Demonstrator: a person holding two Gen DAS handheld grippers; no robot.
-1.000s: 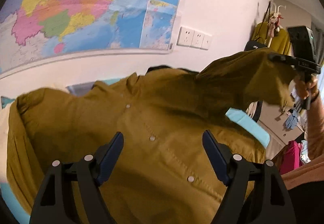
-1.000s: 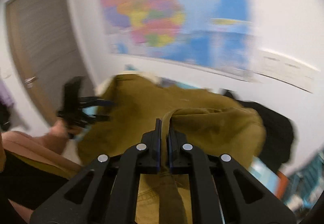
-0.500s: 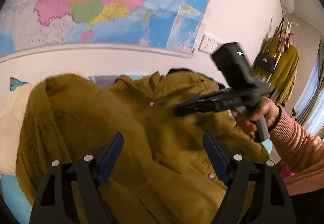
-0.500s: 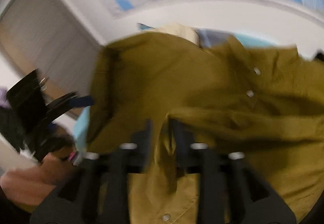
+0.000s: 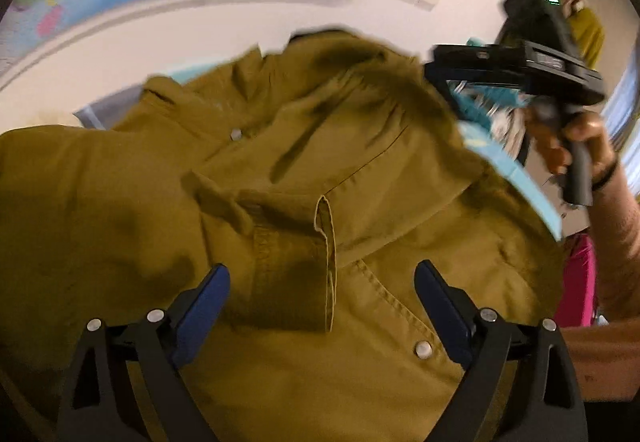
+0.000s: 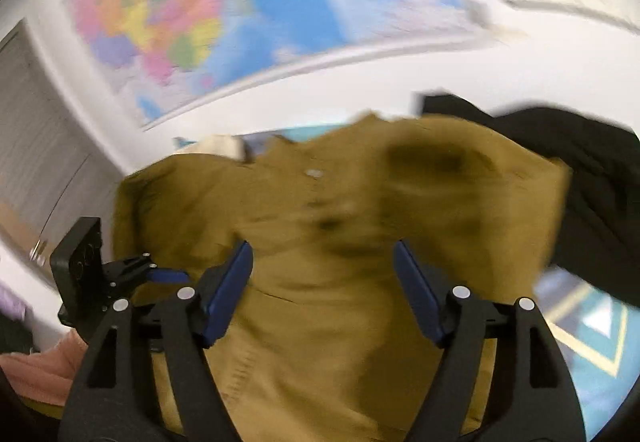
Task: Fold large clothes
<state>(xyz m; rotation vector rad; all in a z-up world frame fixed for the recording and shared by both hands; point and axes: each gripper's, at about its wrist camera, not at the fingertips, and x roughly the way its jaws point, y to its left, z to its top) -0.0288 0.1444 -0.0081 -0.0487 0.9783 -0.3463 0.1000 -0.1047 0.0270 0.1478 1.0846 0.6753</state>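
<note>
Lying spread over the work surface, front up, the single mustard-brown shirt (image 5: 384, 322) fills the lower half of both wrist views, its collar toward twelve o'clock and one sleeve folded across the chest so that the cuff (image 5: 296, 270) rests just ahead of the left gripper (image 5: 322, 306). By the look of it the cloth is a soft, medium-weight woven cotton: light to lift, limp rather than stiff, likely to sag and crease wherever it is not supported, neither slippery nor fragile. The firmer doubled parts, meaning cuff, hem, shoulder seam and button placket, seem the best places to pinch, since a single layer in the middle would probably bunch. Three pale snap buttons show in the left wrist view, one near the collar (image 5: 237, 133) and one toward five o'clock (image 5: 424, 350) among them; the right wrist view is too blurred to count more than one. Both tools are in play, two in all. The left gripper's jaws have just been opening and stand wide over the cuff with nothing pinched. The right gripper (image 6: 322, 284) has likewise just been opening, its blue pads parted above the shirt and clear of the fabric. Outward from the garment lie one dark piece of clothing (image 6: 592, 178) at two o'clock, a pale folded item (image 6: 218, 147) at eleven, and one wall map (image 6: 208, 10) above.
</note>
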